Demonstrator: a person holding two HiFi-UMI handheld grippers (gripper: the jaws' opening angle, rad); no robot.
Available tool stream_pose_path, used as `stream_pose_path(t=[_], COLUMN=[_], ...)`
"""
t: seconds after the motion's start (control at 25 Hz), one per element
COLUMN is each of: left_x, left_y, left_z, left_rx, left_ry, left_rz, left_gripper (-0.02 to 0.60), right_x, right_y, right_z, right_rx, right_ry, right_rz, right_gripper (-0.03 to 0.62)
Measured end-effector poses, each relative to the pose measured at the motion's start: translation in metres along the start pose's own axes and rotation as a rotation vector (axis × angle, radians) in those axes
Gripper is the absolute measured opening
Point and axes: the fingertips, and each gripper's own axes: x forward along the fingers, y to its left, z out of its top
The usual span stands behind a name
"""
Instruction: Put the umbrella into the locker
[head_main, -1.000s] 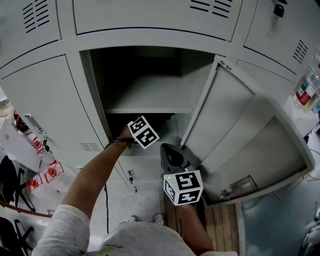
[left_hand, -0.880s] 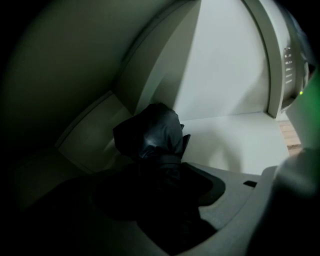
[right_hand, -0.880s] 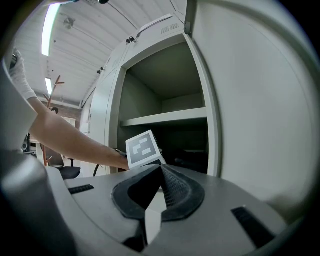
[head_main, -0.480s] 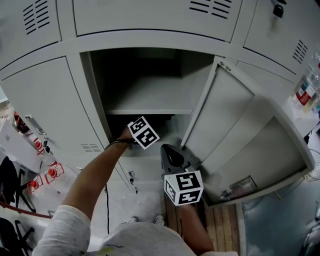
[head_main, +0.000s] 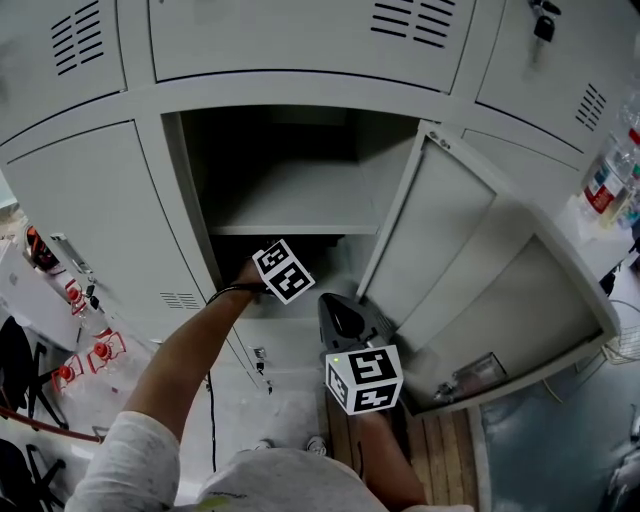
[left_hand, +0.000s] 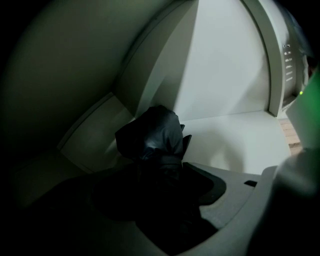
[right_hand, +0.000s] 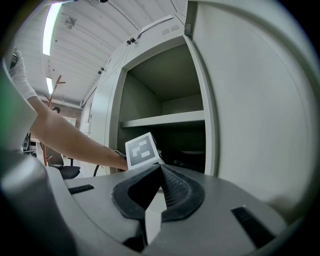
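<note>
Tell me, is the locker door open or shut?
Open. The door stands swung out to the right, baring the shelf inside the locker.

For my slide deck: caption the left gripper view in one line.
Left gripper holds a black folded umbrella inside a dim grey locker compartment.

A black umbrella (left_hand: 152, 135) shows against the pale grey locker (head_main: 150, 180) at centre frame. The left marker cube (head_main: 283, 271) and right marker cube (head_main: 365, 378) are white with black square patterns. Brown wooden planks (head_main: 440, 450) fill the lower right, and small red items (head_main: 100, 350) dot the lower left.
</note>
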Motion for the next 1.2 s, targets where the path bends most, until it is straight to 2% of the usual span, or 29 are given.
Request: stream_pose_path(t=[0.56, 1.2], left_x=[-0.003, -0.016], left_y=[-0.003, -0.003], left_z=[0.002, 0.011], left_rx=[-0.027, -0.044], left_ry=[0.03, -0.003], left_rz=[0.009, 0.03], left_gripper=[0.273, 0.273], right_x=[-0.005, -0.003], right_y=[-0.005, -0.002], right_z=[0.004, 0.006], right_rx=[0.005, 0.011], right_ry=[-0.008, -0.018], right_rz=[-0.011, -0.008], right_gripper=[0.003, 0.003])
